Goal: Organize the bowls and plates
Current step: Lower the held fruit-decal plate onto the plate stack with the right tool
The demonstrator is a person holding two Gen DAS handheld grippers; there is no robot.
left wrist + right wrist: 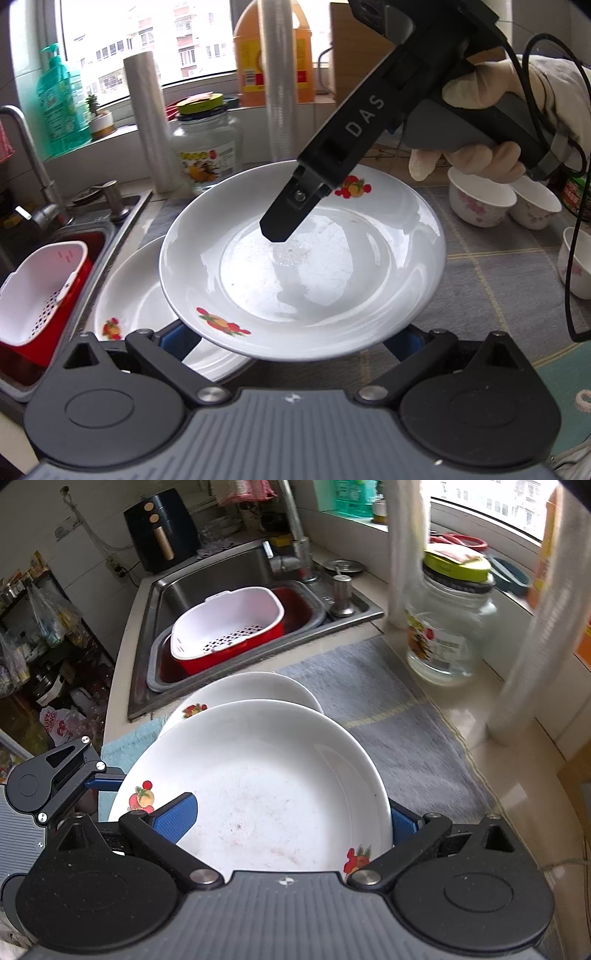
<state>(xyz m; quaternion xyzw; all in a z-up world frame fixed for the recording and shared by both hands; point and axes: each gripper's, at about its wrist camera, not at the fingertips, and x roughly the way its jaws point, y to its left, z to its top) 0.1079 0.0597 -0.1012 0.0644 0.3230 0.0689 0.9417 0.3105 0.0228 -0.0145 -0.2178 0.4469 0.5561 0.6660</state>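
Up off the counter, a white fruit-print plate [303,280] fills the middle of the left wrist view. It sits over a second matching plate [133,295] that lies at lower left on the grey checked mat [498,258].

The right gripper [275,232] comes down from the upper right, held by a gloved hand [480,122]. One black finger reaches over the far rim with its tip at the plate's well. In the right wrist view its blue pads are set wide apart, the left one [173,819] over the inside of the plate and the right one behind the rim. I cannot tell whether they actually pinch the plate.

The left gripper [288,341] is spread wide at the bottom of its own view. The near rim of the upper plate covers its fingertips, and it has hold of nothing that I can see.

Three small floral bowls [480,199] stand at the right edge of the left wrist view. At the left, a white colander [40,288] rests in a red tub in the sink. A glass jar [207,155] stands behind the plates, below the window.
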